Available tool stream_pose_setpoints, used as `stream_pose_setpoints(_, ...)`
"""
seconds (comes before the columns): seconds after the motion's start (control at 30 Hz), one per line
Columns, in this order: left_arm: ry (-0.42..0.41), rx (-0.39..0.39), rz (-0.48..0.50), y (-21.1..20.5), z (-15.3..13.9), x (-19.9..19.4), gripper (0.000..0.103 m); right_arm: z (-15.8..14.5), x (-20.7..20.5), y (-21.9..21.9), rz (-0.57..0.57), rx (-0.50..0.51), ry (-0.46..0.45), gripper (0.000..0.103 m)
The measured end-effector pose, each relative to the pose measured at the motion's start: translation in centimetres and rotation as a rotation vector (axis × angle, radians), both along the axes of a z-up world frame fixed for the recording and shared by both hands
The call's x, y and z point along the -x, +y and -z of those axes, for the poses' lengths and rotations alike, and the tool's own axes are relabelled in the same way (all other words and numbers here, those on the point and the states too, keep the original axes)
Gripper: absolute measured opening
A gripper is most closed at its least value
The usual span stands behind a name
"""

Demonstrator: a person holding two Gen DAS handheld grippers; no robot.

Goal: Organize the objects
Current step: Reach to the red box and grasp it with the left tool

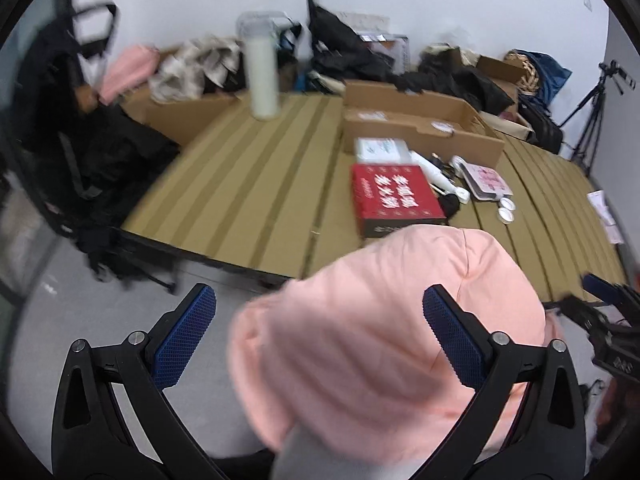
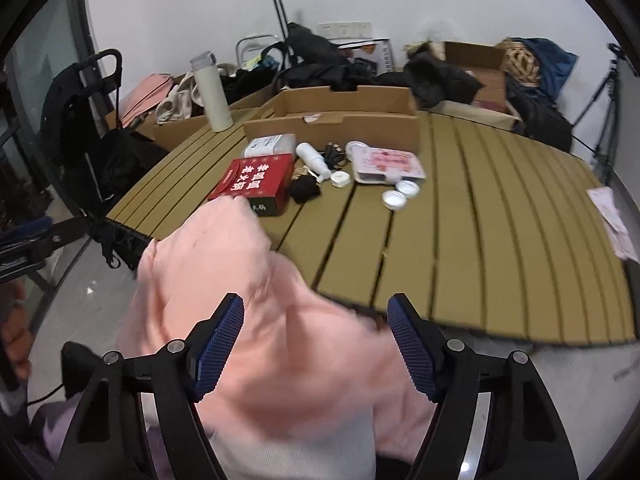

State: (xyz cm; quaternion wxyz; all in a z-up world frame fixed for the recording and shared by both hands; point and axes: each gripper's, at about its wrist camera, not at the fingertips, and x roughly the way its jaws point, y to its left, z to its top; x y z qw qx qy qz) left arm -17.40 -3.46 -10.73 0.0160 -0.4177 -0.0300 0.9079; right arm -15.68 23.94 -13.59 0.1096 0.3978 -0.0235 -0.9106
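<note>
From the left wrist view, the left gripper [image 1: 318, 312] stands with its jaws spread wide, gripping nothing. A pink garment [image 1: 384, 320] bulges up between the blue pads [image 1: 184, 340], its far edge lying over the near edge of the slatted table [image 1: 248, 184]; whether the cloth touches either pad I cannot tell through the blur. On the table, just beyond the garment, lies a red box [image 1: 394, 192]. Past the red box sits an open cardboard tray [image 1: 420, 128], and far to the box's left a tall white bottle [image 1: 262, 76] stands upright. Small white items and a pink flat pack [image 1: 488, 180] lie to the red box's right.

From the right wrist view, the right gripper [image 2: 316, 340] is likewise spread open, empty. The pink garment [image 2: 248, 300] heaps between and ahead of its pads [image 2: 220, 344], reaching up to the near corner of the red box [image 2: 256, 180]. Two round white lids [image 2: 400, 194] lie to the right of the box, and the white bottle [image 2: 212, 92] stands behind it to the left, by the table's [image 2: 480, 220] far edge. The cardboard tray [image 2: 340, 116] sits behind the box.
</note>
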Motion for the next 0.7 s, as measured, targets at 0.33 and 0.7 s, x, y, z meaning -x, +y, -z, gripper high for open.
stream_pose_setpoints(0.33, -0.061, -0.058, 0.126, 2.7, 3.2, 11.8, 0.094, 1.6, 15.3, -5.2, -0.154, 0.11, -0.081, 0.069)
stream_pose_setpoints(0.7, -0.161, -0.28, 0.153, 1.9, 8.6, 17.7, 0.041, 7.2, 22.9, -7.9, -0.225, 0.155, -0.22, 0.039)
